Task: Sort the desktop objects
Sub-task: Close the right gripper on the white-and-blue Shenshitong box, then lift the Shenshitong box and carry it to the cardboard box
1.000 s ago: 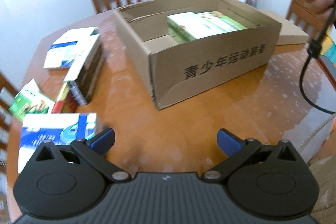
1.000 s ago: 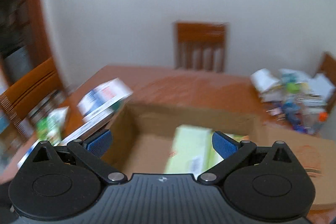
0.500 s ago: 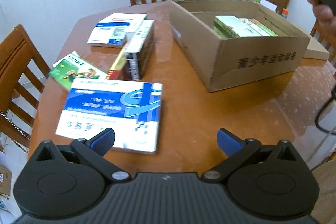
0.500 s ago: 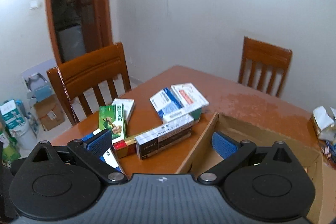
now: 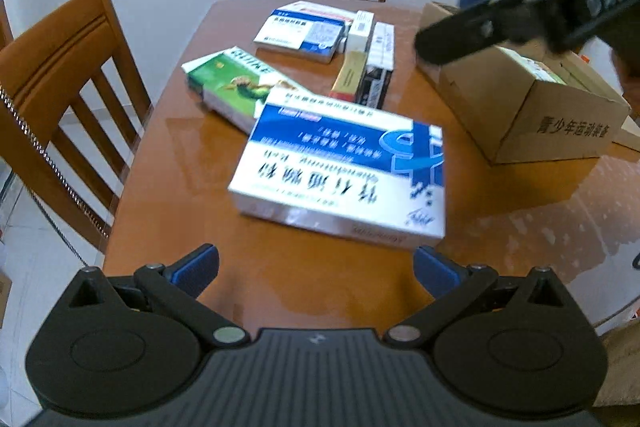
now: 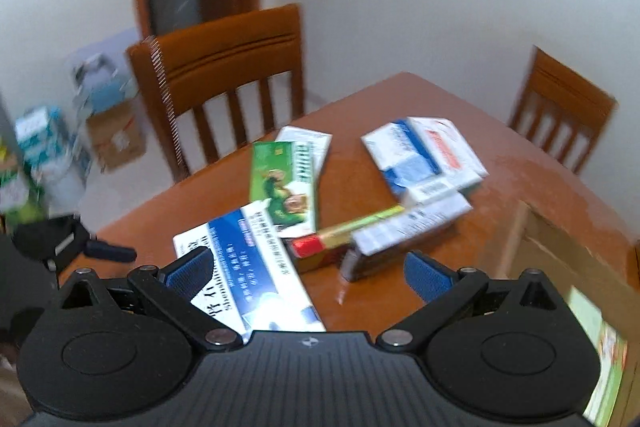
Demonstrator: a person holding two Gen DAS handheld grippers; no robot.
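the left tongs (image 5: 316, 269) hang with their blue pads wide apart and empty above the table (image 5: 192, 163), and the blue-and-white box (image 5: 340, 171) lies flat just ahead of them, between the lines of the two pads, its long axis running across the tongs from left to right and slightly turned, its print upside down from here. beyond it the green box (image 5: 236, 87) lies to the far left with its long axis slanting away leftward, the slim boxes (image 5: 368, 63) point straight away, and the carton (image 5: 532, 107) stands off to the right. the right tongs (image 6: 308, 273) are also spread and empty, over the near end of the same blue-and-white box (image 6: 248, 271), which points away from them.
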